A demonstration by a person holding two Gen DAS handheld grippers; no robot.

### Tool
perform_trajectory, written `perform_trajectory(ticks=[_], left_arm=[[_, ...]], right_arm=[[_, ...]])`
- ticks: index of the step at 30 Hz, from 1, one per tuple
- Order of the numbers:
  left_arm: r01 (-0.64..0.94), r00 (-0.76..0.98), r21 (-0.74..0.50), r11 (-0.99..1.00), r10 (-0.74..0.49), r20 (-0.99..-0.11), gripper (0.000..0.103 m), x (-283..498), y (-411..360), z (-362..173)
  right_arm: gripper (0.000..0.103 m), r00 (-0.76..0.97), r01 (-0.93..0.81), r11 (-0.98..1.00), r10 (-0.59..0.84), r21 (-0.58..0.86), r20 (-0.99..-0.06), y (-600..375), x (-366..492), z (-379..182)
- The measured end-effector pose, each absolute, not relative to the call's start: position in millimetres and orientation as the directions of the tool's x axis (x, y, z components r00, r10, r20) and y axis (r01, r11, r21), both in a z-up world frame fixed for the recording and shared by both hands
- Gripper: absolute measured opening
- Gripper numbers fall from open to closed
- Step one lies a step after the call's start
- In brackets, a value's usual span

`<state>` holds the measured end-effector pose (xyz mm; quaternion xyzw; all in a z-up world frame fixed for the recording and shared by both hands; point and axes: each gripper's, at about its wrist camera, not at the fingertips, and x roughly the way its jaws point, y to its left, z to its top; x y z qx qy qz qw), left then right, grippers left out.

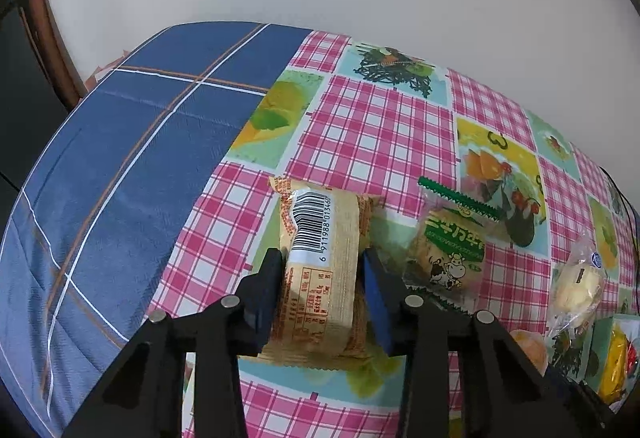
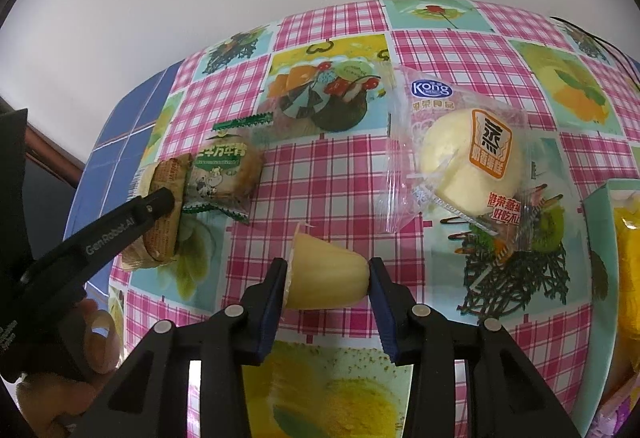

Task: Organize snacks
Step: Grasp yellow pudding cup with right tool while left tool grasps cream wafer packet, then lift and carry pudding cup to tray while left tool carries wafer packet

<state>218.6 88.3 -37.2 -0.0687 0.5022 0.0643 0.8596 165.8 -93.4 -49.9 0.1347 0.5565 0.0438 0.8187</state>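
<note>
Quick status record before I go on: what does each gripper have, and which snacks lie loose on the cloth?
left gripper: shut on the tan barcode packet, pads on its two long sides
right gripper: shut on the yellow jelly cup, which lies on its side
loose, near left: cow-print cake packet, touching the tan packet's right side
loose, far right: clear steamed-cake packet, apart from the jelly cup
right edge: box with yellow contents, partly out of view
surface: pink plaid tablecloth
</note>
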Motion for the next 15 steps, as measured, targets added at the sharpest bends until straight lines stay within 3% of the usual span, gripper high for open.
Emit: perform_trajectory(ticks=[15], left_arm=[[-0.188,0.465,-0.02,0.982,0.071,-0.882,0.045,217.2,89.8,-50.1]], right_arm=[[0.044,0.382,0.051,0.97,0.201,0.238,-0.902,-89.6,165.9,-50.8]])
